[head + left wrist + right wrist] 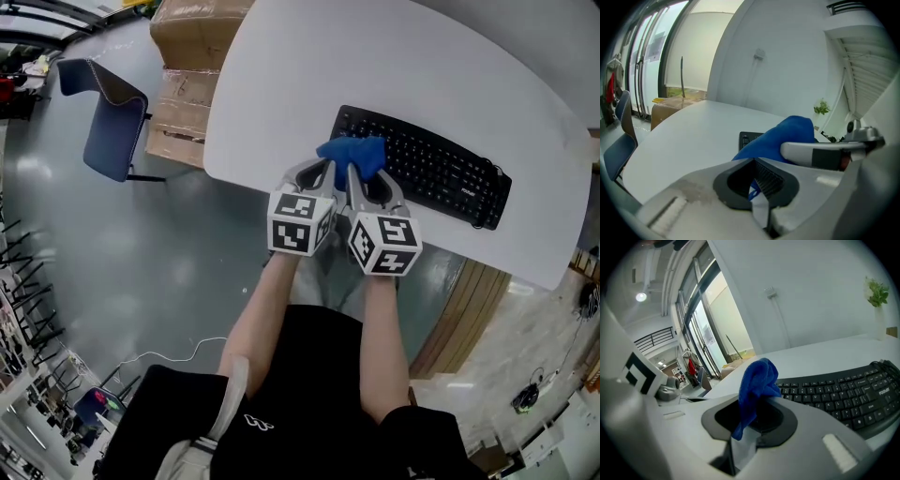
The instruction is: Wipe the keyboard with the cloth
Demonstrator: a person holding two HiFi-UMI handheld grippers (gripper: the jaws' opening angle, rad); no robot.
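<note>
Both grippers grasp the cloth (pixel 354 153) together. The left gripper (pixel 757 182) is closed on a lower fold. The right gripper (pixel 749 423) is closed on the bunched upper part, which stands up out of its jaws. In the head view the left gripper (pixel 327 171) and right gripper (pixel 353 174) sit side by side, almost touching.

The cloth is positioned over the left end of the keyboard (pixel 427 169), close to the near edge of the desk (pixel 281 84). Whether it rests on the keys cannot be determined.

The keyboard's long axis runs roughly parallel to the near edge, extending from the cloth toward the right edge of the desk. Nearly all of the keys (pixel 843 392) lie to the right of the grippers, so the right gripper is nearer the unwiped length.

Judgement: the wipe should travel rightward along that axis. The desk is bare beyond and left of the keyboard. Margin is narrow only at the near edge.
</note>
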